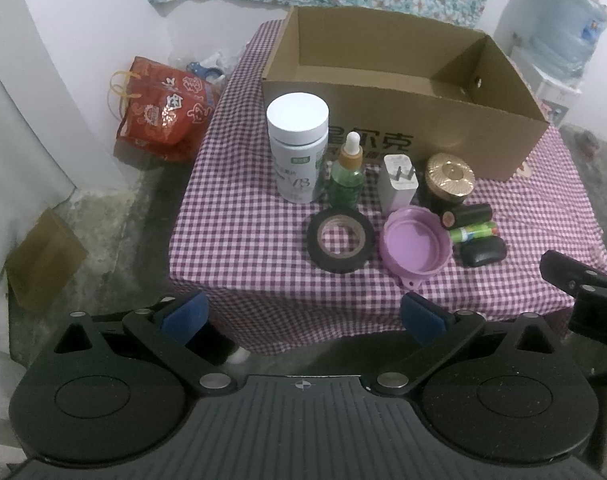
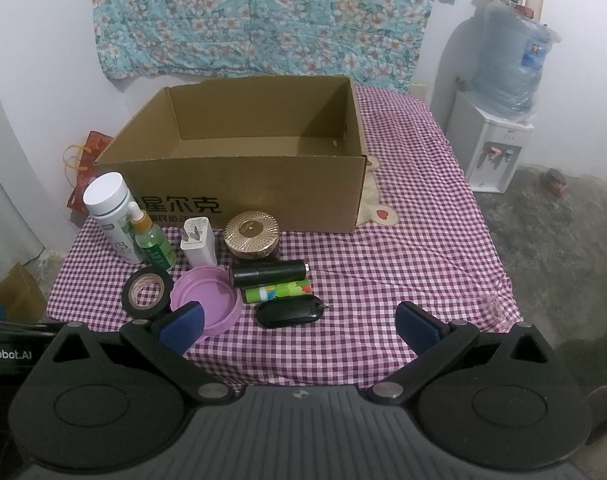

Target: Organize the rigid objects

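An open cardboard box (image 1: 403, 120) (image 2: 239, 184) stands at the back of a checked table. In front of it stand a white bottle (image 1: 297, 148) (image 2: 111, 216), a green dropper bottle (image 1: 346, 176) (image 2: 151, 240), a white charger (image 1: 399, 182) (image 2: 198, 242) and a gold-lidded jar (image 1: 449, 180) (image 2: 252, 236). Nearer lie a black tape roll (image 1: 340, 240) (image 2: 147, 292), a purple lid (image 1: 415, 242) (image 2: 207, 300), a black tube (image 2: 269, 273), a green tube (image 2: 277, 292) and a black fob (image 2: 289, 311). My left gripper (image 1: 303, 316) and right gripper (image 2: 299, 326) are open, empty, at the table's front edge.
A red gift bag (image 1: 163, 112) sits on the floor left of the table. A water dispenser (image 2: 495, 148) stands at the right by the wall. A brown carton (image 1: 43, 260) lies on the floor at the left. A floral cloth (image 2: 263, 16) hangs behind.
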`<state>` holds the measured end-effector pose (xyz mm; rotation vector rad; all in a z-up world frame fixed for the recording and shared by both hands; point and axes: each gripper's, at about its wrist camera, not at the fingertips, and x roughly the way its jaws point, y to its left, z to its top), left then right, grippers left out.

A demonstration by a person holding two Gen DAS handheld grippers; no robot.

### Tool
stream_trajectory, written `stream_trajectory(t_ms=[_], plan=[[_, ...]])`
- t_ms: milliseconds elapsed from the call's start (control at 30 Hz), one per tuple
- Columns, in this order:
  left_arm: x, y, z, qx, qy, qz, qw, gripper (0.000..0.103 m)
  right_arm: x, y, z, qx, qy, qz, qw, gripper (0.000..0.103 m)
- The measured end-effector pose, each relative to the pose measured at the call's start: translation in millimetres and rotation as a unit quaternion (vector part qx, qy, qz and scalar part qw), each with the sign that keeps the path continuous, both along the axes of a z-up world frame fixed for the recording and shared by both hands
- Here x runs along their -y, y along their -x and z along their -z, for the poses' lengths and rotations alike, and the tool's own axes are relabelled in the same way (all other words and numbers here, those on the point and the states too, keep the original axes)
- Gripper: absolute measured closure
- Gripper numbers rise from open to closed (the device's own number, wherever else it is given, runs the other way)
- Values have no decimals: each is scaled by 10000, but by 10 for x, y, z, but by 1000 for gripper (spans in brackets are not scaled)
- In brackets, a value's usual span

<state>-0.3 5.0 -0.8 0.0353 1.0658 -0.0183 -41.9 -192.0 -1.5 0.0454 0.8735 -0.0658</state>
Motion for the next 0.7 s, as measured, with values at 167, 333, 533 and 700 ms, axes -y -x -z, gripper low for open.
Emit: stream_trajectory(t_ms=[167, 333, 533, 700], plan=[[-4, 7, -1, 2, -15, 1, 10000, 0, 2, 7, -3, 8, -16, 5, 10000, 0], [-2, 8, -2, 0, -16, 7, 10000, 0, 5, 5, 0, 8, -18, -2, 10000, 0], [5, 16, -6, 7, -38, 10, 10000, 0, 7, 9, -6, 10, -36, -9, 10000, 0], [1, 16, -8, 9, -39, 9, 10000, 0, -5, 4, -3, 13, -42, -23, 10000, 0]])
